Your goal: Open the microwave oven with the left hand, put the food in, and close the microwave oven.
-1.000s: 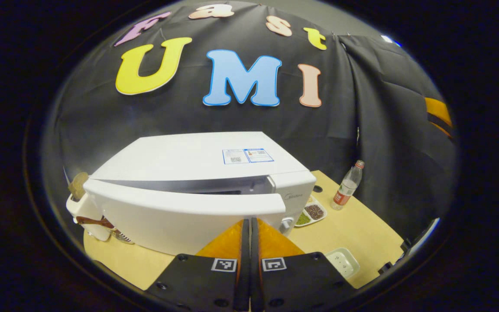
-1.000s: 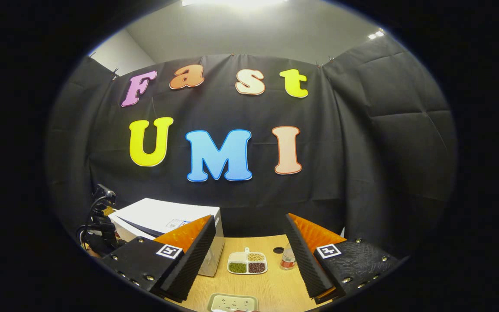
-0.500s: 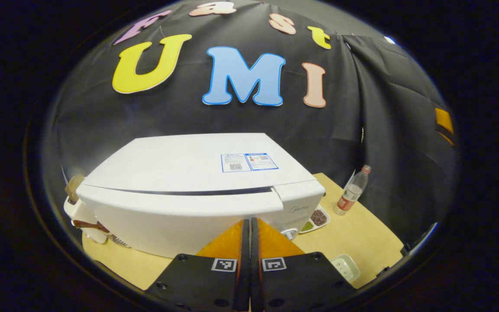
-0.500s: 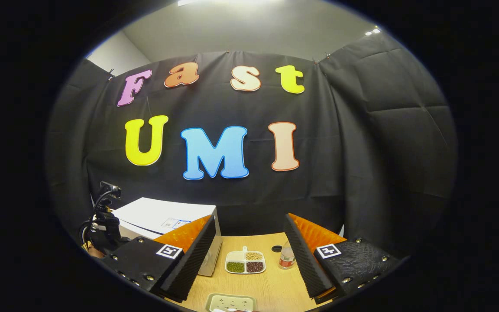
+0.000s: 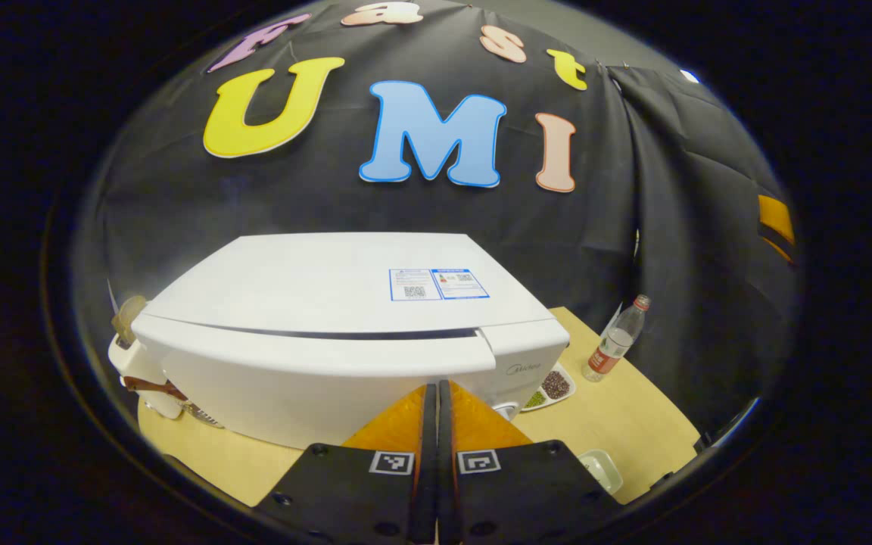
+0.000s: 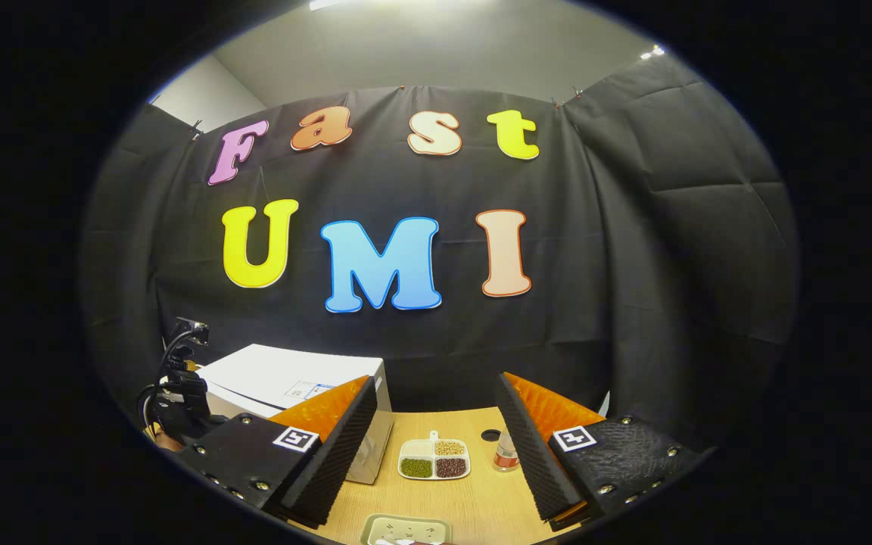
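White microwave oven [image 5: 345, 318] door looked shut | left gripper [image 5: 437, 401] fingers pressed together against it, holding nothing | right gripper [image 6: 436, 424] wide, empty | judged: press squarely until latched.

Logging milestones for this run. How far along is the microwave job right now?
Near the end, apparently. Done: the microwave door sits flush against the microwave, with just a thin seam. In hand: the left gripper, fingers together, is at the door front. The right gripper is open and holds nothing. Left: perhaps only backing off. Whether food is inside can't be seen.
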`<state>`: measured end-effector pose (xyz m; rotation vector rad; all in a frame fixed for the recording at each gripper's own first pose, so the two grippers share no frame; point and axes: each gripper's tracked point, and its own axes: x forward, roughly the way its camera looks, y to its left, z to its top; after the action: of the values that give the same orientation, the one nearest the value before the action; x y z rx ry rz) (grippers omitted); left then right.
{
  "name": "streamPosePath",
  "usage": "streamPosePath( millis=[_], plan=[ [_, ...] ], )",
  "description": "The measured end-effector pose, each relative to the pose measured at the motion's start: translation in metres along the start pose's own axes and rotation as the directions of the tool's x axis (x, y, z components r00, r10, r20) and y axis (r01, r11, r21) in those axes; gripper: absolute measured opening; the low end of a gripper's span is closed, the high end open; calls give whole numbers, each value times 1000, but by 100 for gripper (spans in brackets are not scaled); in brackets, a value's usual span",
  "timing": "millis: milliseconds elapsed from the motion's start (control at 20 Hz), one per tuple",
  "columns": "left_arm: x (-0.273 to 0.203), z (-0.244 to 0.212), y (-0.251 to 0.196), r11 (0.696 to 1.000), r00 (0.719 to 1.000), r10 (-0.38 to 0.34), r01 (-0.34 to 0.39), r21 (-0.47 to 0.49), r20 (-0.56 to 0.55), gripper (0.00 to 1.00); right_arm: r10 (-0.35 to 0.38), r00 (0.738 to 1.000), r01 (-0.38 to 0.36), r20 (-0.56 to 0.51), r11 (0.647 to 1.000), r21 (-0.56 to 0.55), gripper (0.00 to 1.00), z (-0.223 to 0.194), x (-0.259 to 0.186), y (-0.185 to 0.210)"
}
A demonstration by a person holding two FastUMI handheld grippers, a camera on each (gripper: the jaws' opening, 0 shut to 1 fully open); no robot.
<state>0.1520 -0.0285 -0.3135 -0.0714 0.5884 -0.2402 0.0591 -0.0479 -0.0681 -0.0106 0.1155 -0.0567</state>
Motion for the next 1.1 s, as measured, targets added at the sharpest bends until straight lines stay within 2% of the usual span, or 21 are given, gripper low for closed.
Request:
streamPosePath(
  millis=[1100],
  plan=[
    [12, 4, 1, 1000, 1000, -5, 5, -30, -8, 7, 31, 999, -31, -13, 1000, -4, 97, -1, 5, 11]
  ],
)
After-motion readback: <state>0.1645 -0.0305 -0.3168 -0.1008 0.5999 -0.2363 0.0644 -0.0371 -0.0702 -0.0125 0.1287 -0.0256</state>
